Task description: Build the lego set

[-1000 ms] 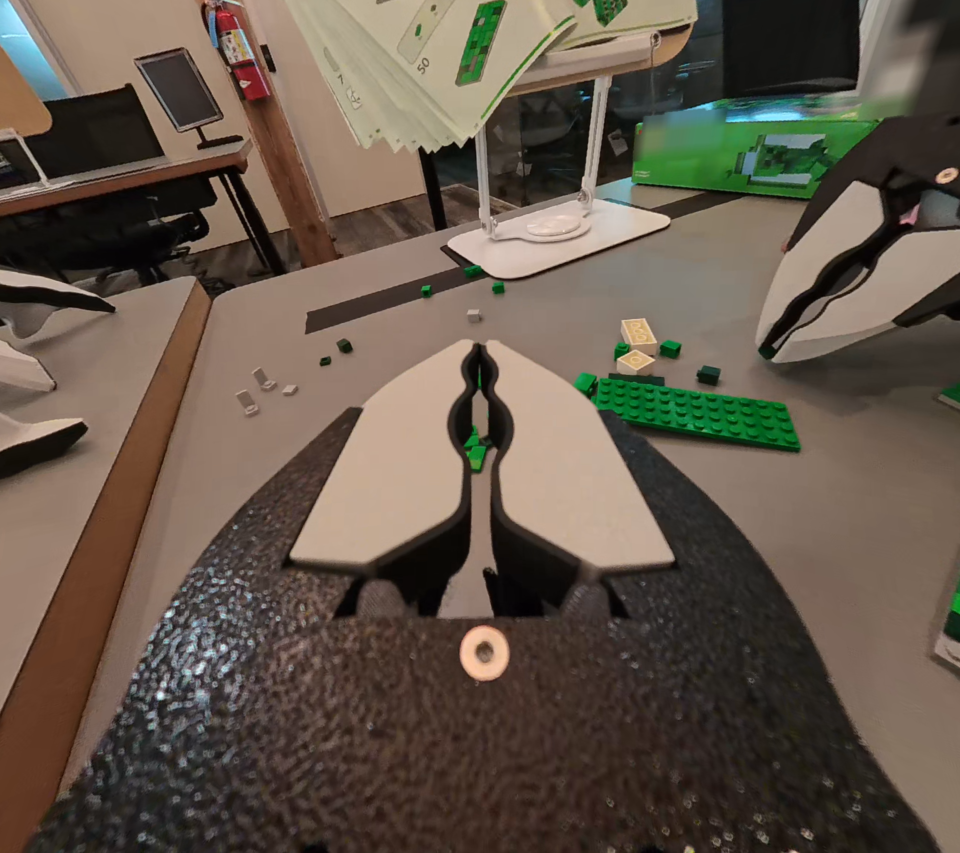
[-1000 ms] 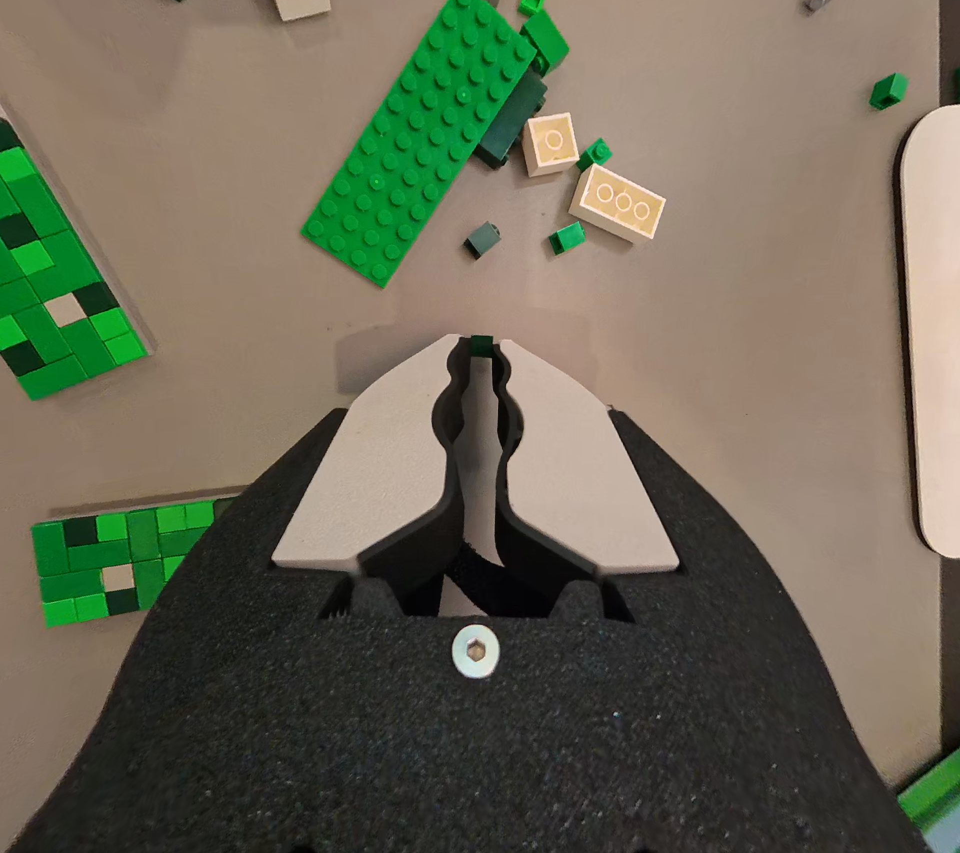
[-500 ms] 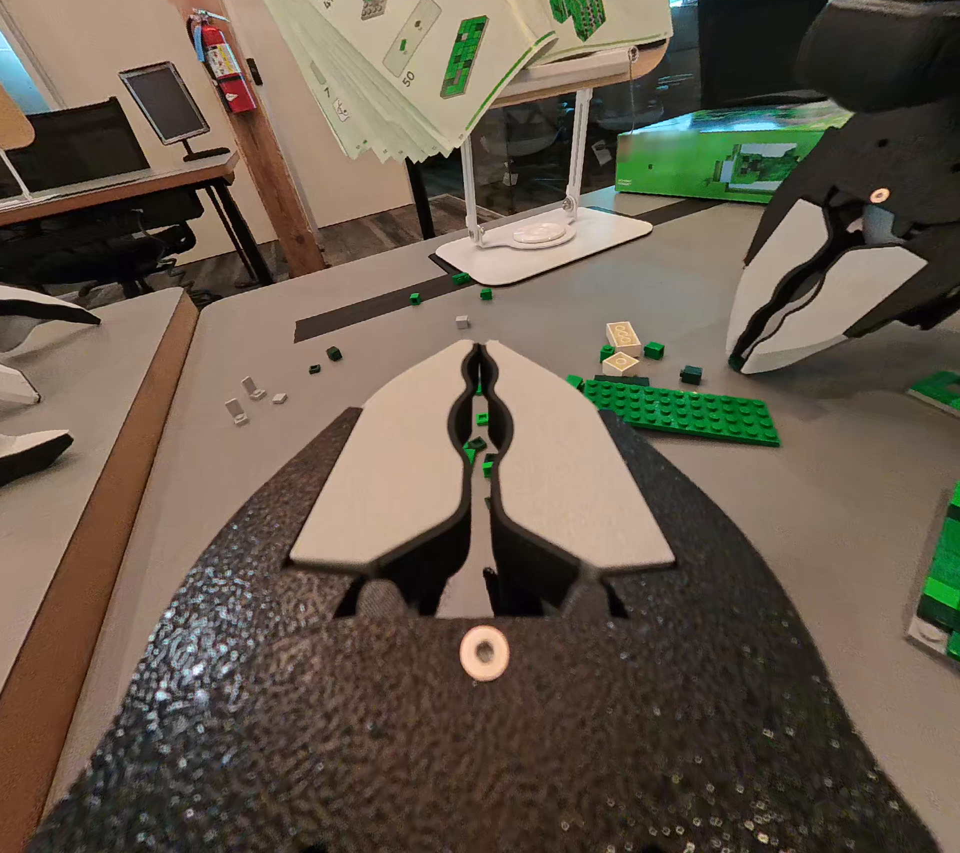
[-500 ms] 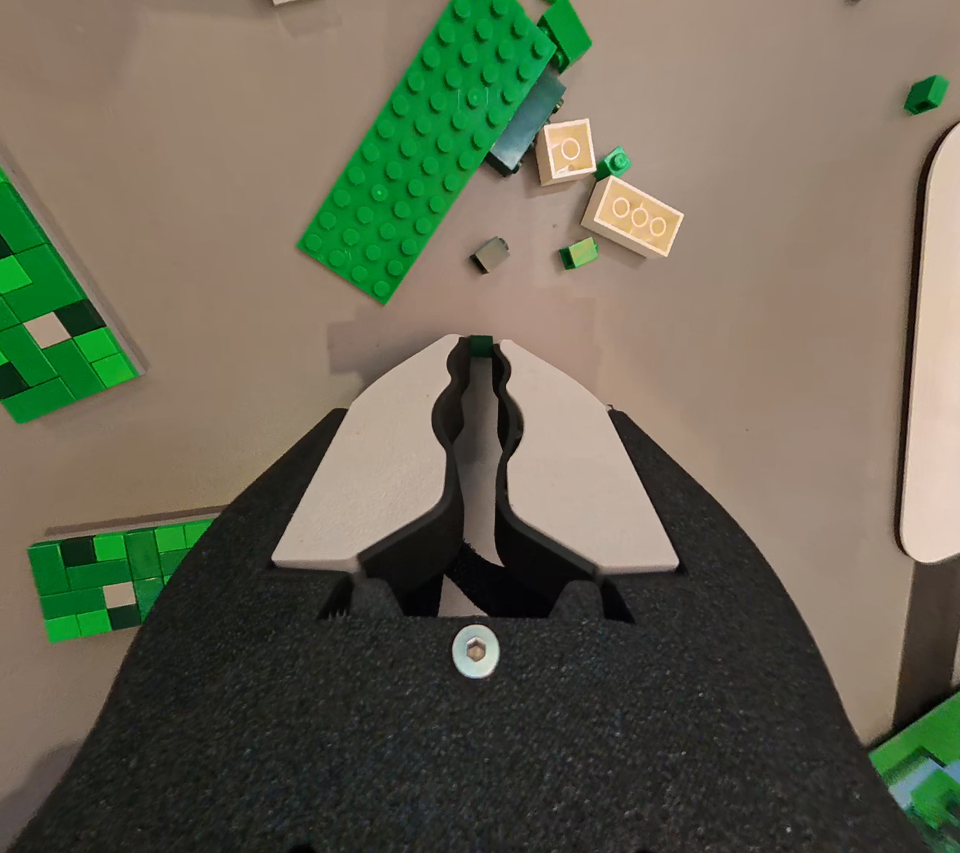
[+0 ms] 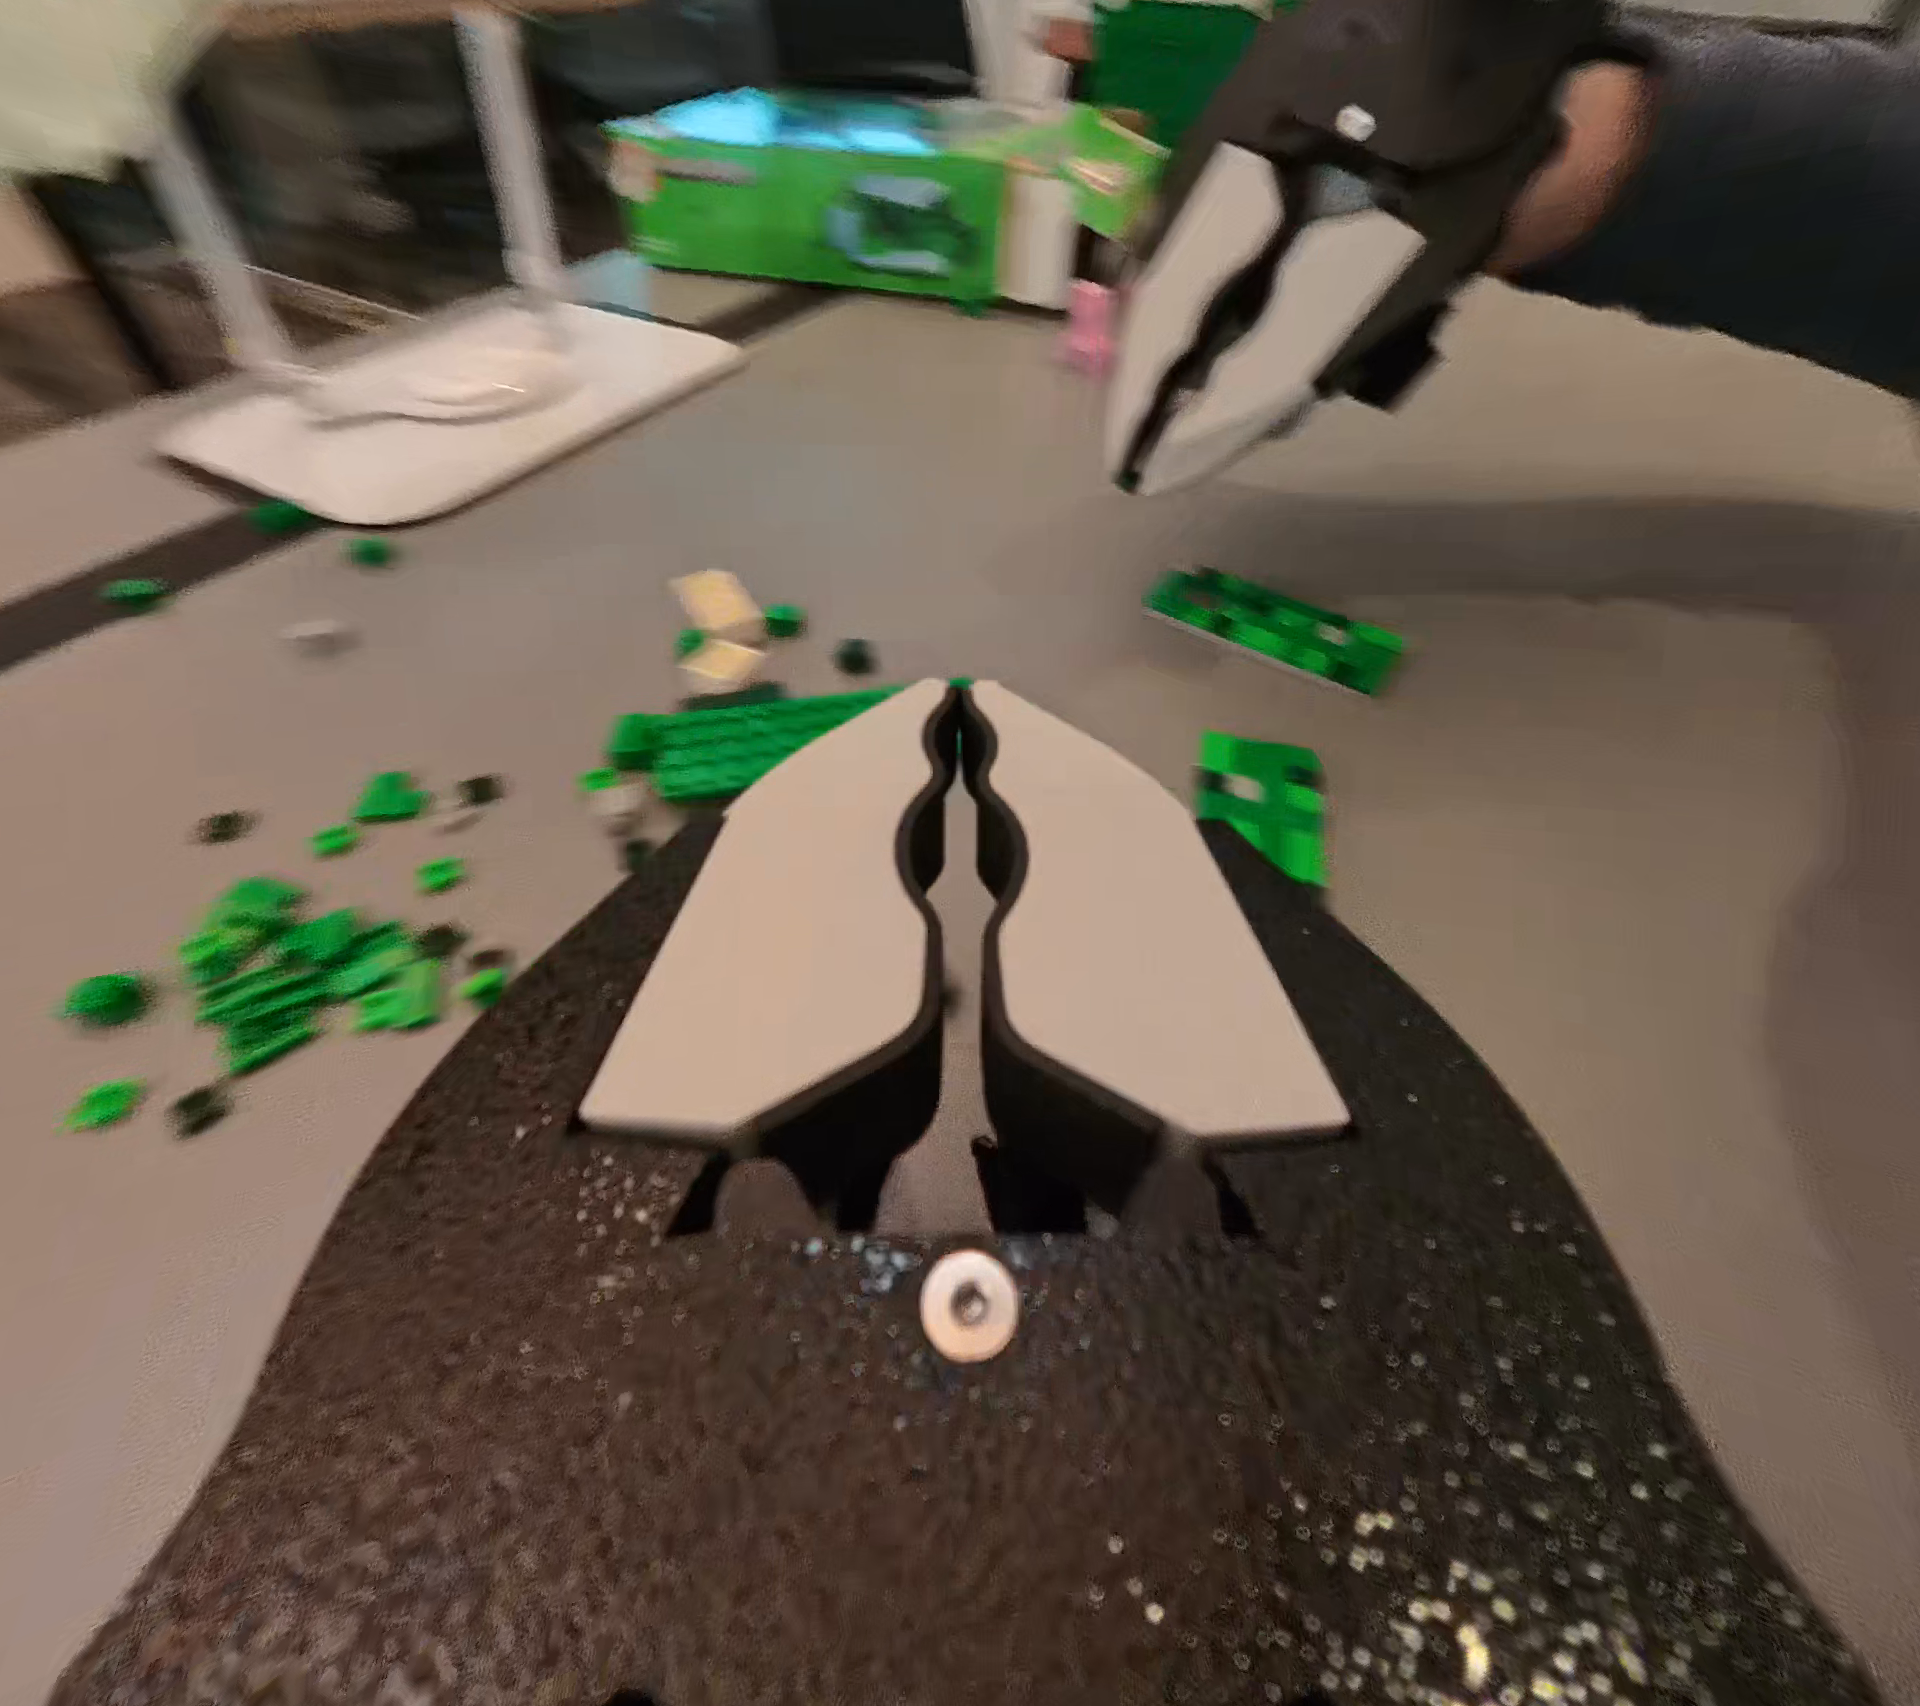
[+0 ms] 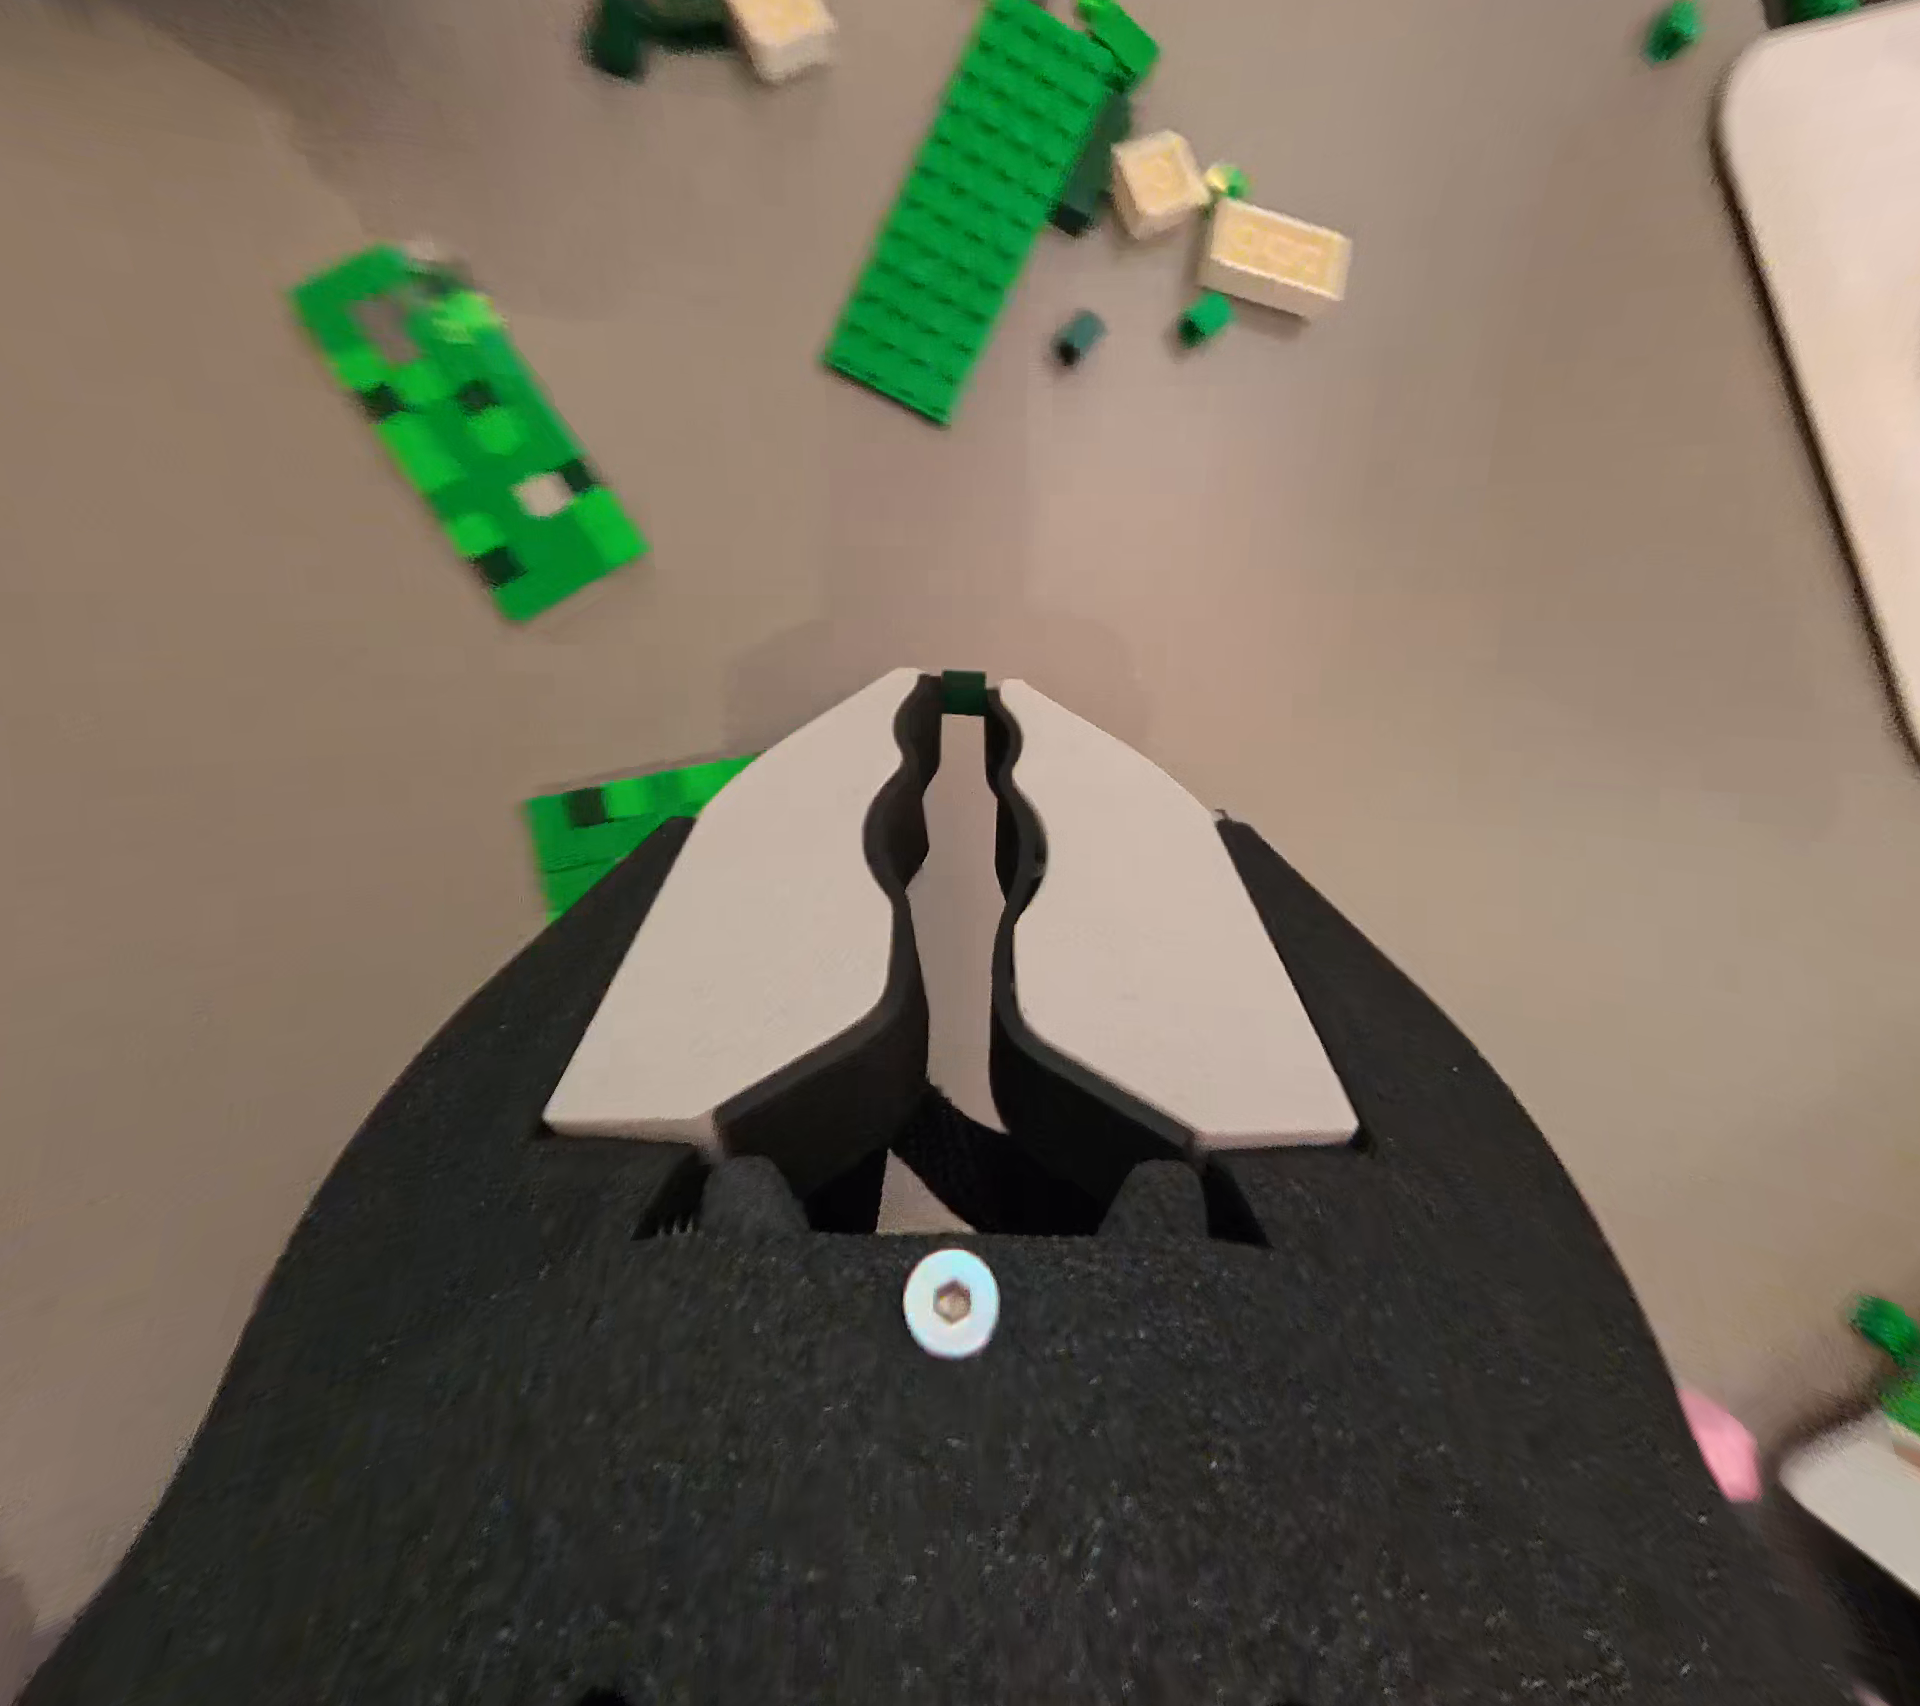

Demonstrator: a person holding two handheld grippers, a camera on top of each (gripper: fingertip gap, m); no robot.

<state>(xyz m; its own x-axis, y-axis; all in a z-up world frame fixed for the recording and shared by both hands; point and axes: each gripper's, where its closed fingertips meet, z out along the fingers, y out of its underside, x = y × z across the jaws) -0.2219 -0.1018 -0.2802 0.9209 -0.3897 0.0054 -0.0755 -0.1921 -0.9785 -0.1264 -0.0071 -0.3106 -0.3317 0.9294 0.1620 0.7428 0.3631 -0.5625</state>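
Observation:
My right gripper [image 6: 961,685] is shut on a small dark green brick [image 6: 962,692], pinched at the very fingertips and held above the grey table [image 6: 1351,576]. In the left wrist view the right gripper [image 5: 1132,480] hangs in the air at the upper right, tips pointing down, with a hand behind it. My left gripper [image 5: 958,690] is shut with nothing seen between its fingers. It hovers over the near end of a long green studded plate [image 5: 748,737]. That plate also shows in the right wrist view [image 6: 977,212].
Two green mosaic panels lie on the table [image 6: 468,430] [image 6: 613,815]. Cream bricks [image 6: 1273,264] and small loose green pieces lie beside the plate. A pile of green pieces [image 5: 301,970] lies at the left. A white stand base [image 5: 447,430] and a green box [image 5: 862,196] stand behind.
My right gripper has risen higher above the table, still gripping the small dark green brick. My left gripper has swung to the right, staying shut. Both views are blurred by motion.

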